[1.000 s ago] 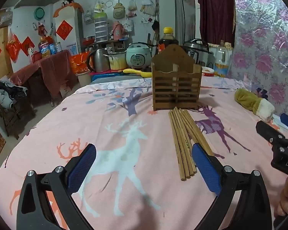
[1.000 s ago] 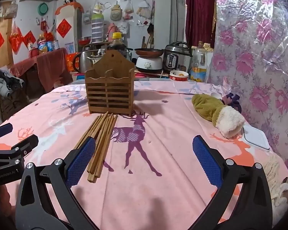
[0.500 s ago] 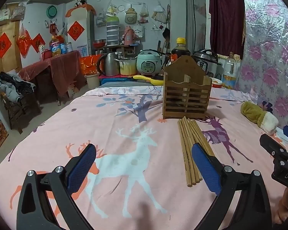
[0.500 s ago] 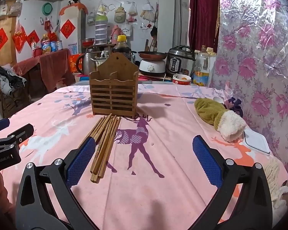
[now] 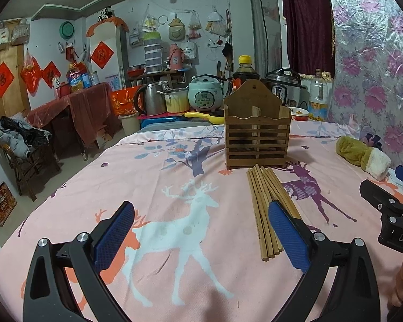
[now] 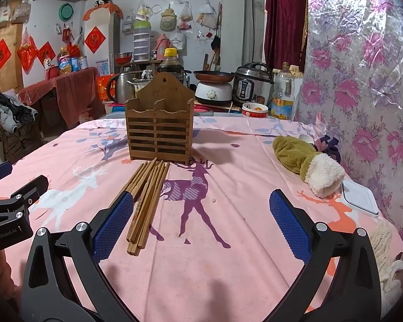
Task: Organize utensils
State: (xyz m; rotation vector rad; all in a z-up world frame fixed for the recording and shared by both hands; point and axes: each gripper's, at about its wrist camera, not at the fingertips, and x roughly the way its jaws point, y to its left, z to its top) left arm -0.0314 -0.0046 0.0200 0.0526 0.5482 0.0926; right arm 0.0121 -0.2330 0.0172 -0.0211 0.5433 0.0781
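While both grippers hang wide and empty over the pink cloth [image 6: 228, 281], the chopsticks [image 6: 147, 198] lie in a loose bundle just in front of the slatted wooden holder [image 6: 159, 131], near ends by the left gripper [image 5: 201, 238] and right gripper [image 6: 201, 228]. They look light, stiff and smooth, so they'll likely roll or fan apart. Best bet is pinching across a few at the near ends.
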